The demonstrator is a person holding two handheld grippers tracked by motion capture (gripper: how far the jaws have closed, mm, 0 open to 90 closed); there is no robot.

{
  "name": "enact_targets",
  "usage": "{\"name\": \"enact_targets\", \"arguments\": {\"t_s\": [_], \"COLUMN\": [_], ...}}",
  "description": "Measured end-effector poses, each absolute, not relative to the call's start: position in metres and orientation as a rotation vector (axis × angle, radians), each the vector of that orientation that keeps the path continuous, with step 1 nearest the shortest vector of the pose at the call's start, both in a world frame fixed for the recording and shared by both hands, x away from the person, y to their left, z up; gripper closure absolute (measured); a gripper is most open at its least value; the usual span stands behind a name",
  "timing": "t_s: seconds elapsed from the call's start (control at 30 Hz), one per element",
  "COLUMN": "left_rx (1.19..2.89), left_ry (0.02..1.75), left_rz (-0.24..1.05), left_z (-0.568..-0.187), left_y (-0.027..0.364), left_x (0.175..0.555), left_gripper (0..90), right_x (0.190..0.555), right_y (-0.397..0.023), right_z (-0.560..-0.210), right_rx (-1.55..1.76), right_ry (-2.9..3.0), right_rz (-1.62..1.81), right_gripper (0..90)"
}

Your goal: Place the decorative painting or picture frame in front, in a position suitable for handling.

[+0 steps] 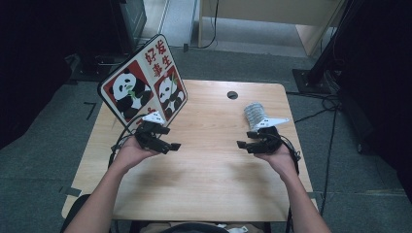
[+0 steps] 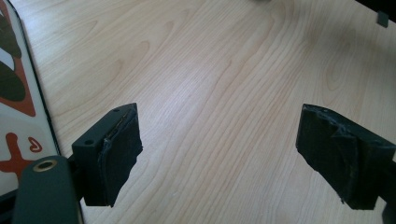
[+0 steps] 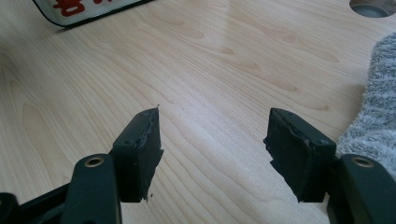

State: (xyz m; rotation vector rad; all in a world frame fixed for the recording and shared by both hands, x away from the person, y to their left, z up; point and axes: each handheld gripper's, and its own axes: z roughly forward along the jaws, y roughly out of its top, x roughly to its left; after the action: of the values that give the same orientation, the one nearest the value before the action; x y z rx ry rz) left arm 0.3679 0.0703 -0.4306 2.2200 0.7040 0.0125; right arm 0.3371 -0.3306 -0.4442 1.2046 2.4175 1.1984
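My left gripper (image 1: 171,138) hovers over the left part of the wooden table (image 1: 209,179), just in front of a panda picture board (image 1: 143,80) that stands tilted up there. In the left gripper view its jaws (image 2: 219,121) are open with only bare wood between them, and the board's edge (image 2: 16,93) lies at the left. My right gripper (image 1: 246,140) is over the right part of the table, next to a grey fluffy cloth (image 1: 255,113). In the right gripper view its jaws (image 3: 215,126) stand open and empty, with the cloth (image 3: 376,112) just right of them.
A round cable hole (image 1: 232,95) sits near the table's far edge. Dark stands and cables (image 1: 320,97) crowd the floor at the right. A pale wooden cabinet (image 1: 272,14) stands beyond the table. The far corner of the board (image 3: 84,9) shows ahead in the right gripper view.
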Motion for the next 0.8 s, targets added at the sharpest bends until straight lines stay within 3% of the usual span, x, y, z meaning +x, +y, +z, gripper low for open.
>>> {"name": "enact_targets", "arguments": {"t_s": [0.8], "left_rx": [2.171], "left_ry": [0.727], "left_rz": [0.065], "left_z": [-0.416], "left_y": [0.1], "left_x": [0.348], "left_gripper": [17.5], "right_x": [0.352], "right_y": [-0.323], "right_z": [-0.444], "right_rx": [1.167], "right_ry": [2.463], "right_rz": [1.168], "right_gripper": [36.4]}}
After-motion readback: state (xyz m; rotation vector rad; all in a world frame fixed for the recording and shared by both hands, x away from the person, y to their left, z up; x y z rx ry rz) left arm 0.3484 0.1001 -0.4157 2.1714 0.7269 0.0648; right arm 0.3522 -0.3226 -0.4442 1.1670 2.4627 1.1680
